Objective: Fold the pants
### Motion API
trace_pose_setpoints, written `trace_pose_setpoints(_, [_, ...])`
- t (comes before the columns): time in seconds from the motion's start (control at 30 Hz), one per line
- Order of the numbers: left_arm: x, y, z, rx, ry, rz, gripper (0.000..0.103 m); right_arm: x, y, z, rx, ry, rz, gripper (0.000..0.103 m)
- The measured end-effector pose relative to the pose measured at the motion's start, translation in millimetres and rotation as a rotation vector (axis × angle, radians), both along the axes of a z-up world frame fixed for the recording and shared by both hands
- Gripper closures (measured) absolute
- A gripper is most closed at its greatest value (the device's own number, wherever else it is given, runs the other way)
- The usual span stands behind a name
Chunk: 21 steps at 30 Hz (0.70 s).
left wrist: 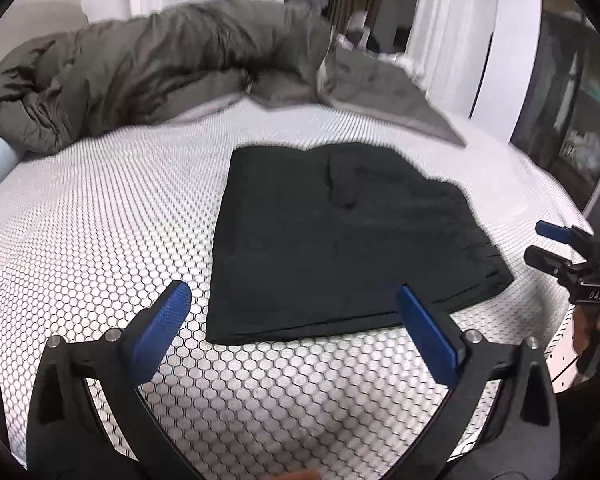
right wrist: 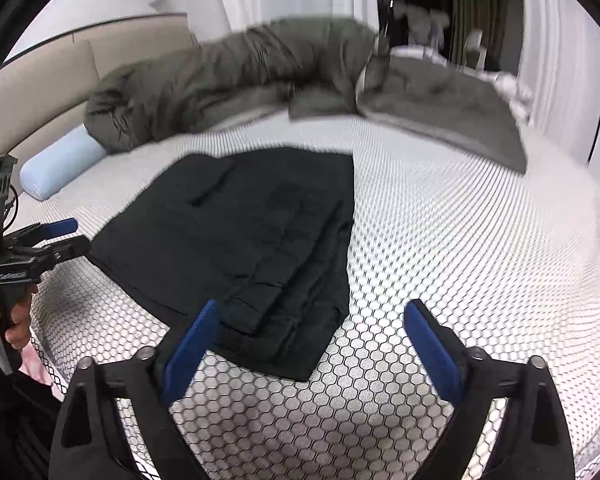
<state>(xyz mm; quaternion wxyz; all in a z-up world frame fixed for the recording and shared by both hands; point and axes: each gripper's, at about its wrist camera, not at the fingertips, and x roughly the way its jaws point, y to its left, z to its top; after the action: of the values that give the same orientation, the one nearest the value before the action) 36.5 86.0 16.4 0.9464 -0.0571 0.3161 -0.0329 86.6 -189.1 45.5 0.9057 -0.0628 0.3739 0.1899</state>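
Two open, empty grippers, left gripper [left wrist: 294, 308] and right gripper [right wrist: 312, 326], face folded black pants [left wrist: 340, 236] on the bed [left wrist: 100, 220], pants at twelve o'clock.

blurred grey blanket [left wrist: 148, 68], doorway beyond indistinct

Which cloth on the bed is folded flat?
The black pants in the middle, lying as a neat flat rectangle. The olive quilt behind is bunched up in a heap.

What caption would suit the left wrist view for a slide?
Open left gripper hovers before folded black pants on a honeycomb-patterned bed.
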Motion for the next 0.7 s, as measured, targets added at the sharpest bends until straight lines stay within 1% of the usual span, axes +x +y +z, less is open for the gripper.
trace_pose_setpoints(0.03, [-6.2, -1.8, 1.9, 0.002, -0.022, 0.005, 0.001, -3.0, 2.4, 2.7, 0.009, -0.023, -0.005, 0.0])
trace_pose_setpoints(0.1, [-19.3, -5.5, 4.7, 0.004, -0.064, 0.024, 0.001, -12.7, 1.0, 7.2, 0.039, -0.062, -0.01, 0.0])
trace_pose_setpoints(0.17, [-21.9, -9.2, 8.1, 0.012, -0.11, 0.042, 0.001, -19.4, 1.8, 8.7, 0.06, -0.09, -0.006, 0.0])
trace_pose_setpoints(0.23, [-25.2, -13.9, 10.5, 0.03, -0.144, 0.049, 0.001, -24.6, 5.1, 9.8, 0.057, -0.125, -0.011, 0.0])
trace_pose_setpoints(0.3, [-22.1, -19.2, 11.1, 0.049, -0.15, 0.045, 0.001, -28.3, 12.0, 8.6, 0.058, -0.173, -0.008, 0.0])
trace_pose_setpoints(0.33, [-13.7, -18.9, 11.0, 0.053, -0.151, 0.043, 0.001, -28.3, 15.3, 7.0, 0.056, -0.181, -0.007, 0.0])
trace_pose_setpoints(0.4, [-14.3, -22.3, 9.8, 0.067, -0.157, 0.042, 0.001, -25.6, 21.3, 6.7, 0.059, -0.199, -0.007, 0.0])
trace_pose_setpoints(0.5, [-14.2, -26.7, 8.0, 0.096, -0.164, 0.044, 0.001, -26.6, 27.4, 11.4, 0.073, -0.214, 0.01, 0.0])
trace_pose_setpoints(0.7, [-14.7, -24.4, 6.5, 0.116, -0.175, 0.029, 0.001, -30.6, 27.5, 19.6, 0.109, -0.242, 0.032, 0.0])
